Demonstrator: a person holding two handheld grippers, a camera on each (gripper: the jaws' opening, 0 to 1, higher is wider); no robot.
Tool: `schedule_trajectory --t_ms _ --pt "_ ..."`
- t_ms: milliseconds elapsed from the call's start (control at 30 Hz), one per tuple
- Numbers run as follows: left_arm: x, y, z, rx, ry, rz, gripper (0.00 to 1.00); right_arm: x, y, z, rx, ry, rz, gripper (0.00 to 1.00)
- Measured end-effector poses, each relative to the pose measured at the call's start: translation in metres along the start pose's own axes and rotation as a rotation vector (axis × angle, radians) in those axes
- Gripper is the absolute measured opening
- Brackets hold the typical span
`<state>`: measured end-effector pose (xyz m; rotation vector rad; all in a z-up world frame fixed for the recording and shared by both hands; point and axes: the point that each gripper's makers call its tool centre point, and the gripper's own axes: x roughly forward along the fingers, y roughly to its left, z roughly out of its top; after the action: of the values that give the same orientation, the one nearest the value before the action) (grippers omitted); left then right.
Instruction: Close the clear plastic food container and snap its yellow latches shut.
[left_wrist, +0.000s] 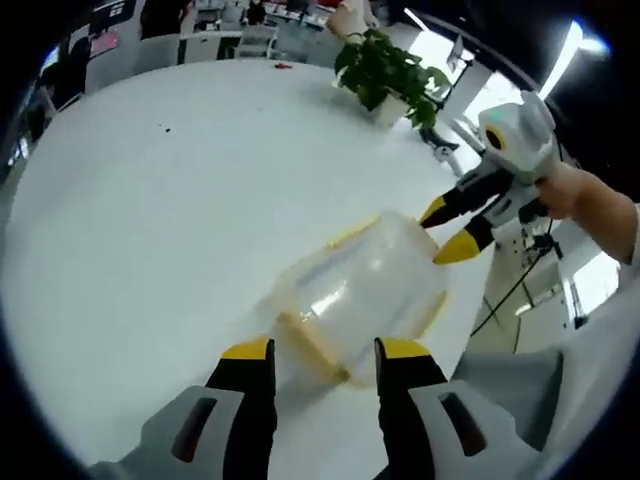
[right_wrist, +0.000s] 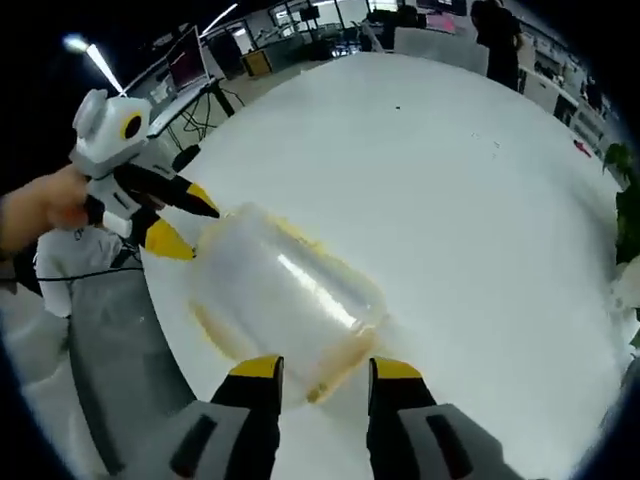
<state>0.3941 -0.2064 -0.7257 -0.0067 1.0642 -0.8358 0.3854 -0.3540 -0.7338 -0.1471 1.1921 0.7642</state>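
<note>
container (left_wrist: 360, 295) on white table (left_wrist: 150, 220), lid on | left gripper (left_wrist: 322, 352) & right gripper (right_wrist: 322, 370) at opp ends, jaws apart, holding nothing | step: latching; next: press yellow latch (left_wrist: 305, 345) down

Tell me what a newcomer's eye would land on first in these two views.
First, the clear plastic container with yellow trim, lying on the white table between the two tools. The left tool and right tool, both yellow-tipped with jaws apart, face it from opposite ends. In the left gripper view, a leafy potted plant stands at the table's far edge.
</note>
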Motion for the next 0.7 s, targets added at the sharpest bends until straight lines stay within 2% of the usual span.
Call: schedule_trajectory --t_ms 67,167,300,333,367,400,700 --pt "0.003 0.000 -0.002 0.000 0.006 0.011 0.39 0.001 0.000 -0.001 0.004 0.003 0.006 0.36" --pt "0.007 0.000 -0.004 0.004 0.015 0.016 0.39 0.004 0.004 -0.001 0.053 0.000 0.039 0.36" --pt "0.012 -0.003 -0.002 -0.016 0.009 0.020 0.39 0.006 0.003 0.000 0.103 -0.012 0.049 0.36" --pt "0.014 -0.002 -0.002 0.004 0.017 0.031 0.39 0.007 0.003 0.001 0.112 -0.013 0.052 0.36" --pt "0.014 -0.001 -0.003 0.012 0.024 0.036 0.39 0.007 0.004 0.001 0.105 -0.010 0.053 0.36" --pt "0.014 -0.002 -0.002 -0.025 0.022 0.035 0.39 0.007 0.004 0.001 0.093 -0.005 0.053 0.36" --pt "0.015 -0.003 -0.001 -0.032 0.038 0.018 0.37 0.008 0.004 0.002 0.087 0.036 0.053 0.35"
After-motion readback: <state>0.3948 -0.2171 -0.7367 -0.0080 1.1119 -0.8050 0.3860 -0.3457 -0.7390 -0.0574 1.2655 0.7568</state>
